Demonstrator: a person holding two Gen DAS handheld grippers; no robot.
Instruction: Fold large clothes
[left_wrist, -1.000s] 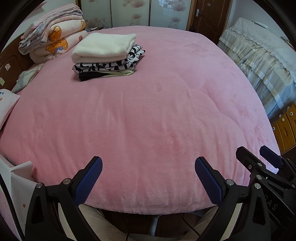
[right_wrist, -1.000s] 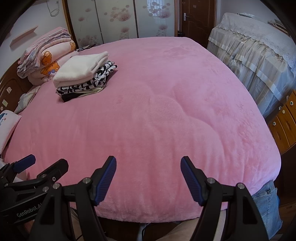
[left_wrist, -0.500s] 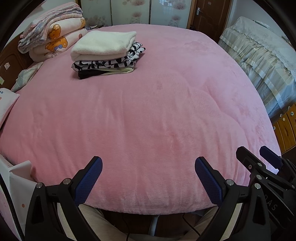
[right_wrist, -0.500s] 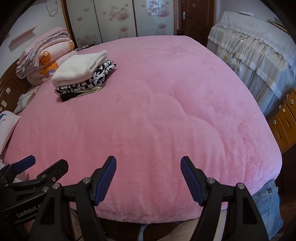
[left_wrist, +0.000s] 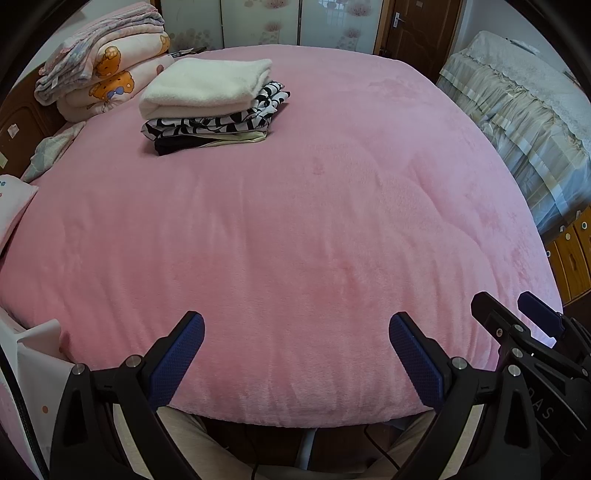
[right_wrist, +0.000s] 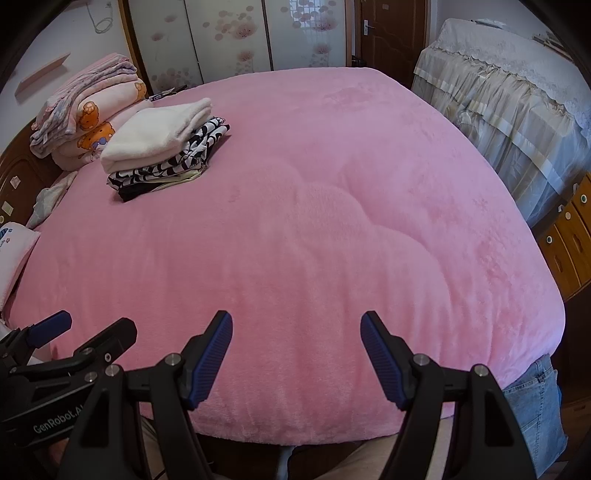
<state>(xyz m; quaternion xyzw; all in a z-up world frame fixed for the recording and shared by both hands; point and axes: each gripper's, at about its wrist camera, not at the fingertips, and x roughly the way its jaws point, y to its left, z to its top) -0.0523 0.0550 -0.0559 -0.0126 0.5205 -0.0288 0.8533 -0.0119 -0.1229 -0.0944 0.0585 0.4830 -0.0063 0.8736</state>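
A stack of folded clothes (left_wrist: 210, 107) (right_wrist: 162, 147) lies at the far left of the pink bed (left_wrist: 295, 229) (right_wrist: 314, 229): a cream fleece on top, a black-and-white patterned piece under it, pale and black pieces at the bottom. My left gripper (left_wrist: 295, 350) hangs open over the bed's near edge, nothing between its blue pads. My right gripper (right_wrist: 295, 350) is open too, beside it over the same edge, and empty. Each gripper shows at the edge of the other's view.
Rolled cartoon-print quilts (left_wrist: 107, 66) lie at the headboard behind the stack. A pillow (right_wrist: 14, 251) sits at the left edge. A covered piece of furniture (right_wrist: 517, 110) and wooden drawers (right_wrist: 569, 243) stand to the right. Blue jeans (right_wrist: 535, 406) hang at the bed's near right corner.
Both views have drifted very slightly, so the stack sits a touch higher in frame. Both grippers stay open and empty over the near edge.
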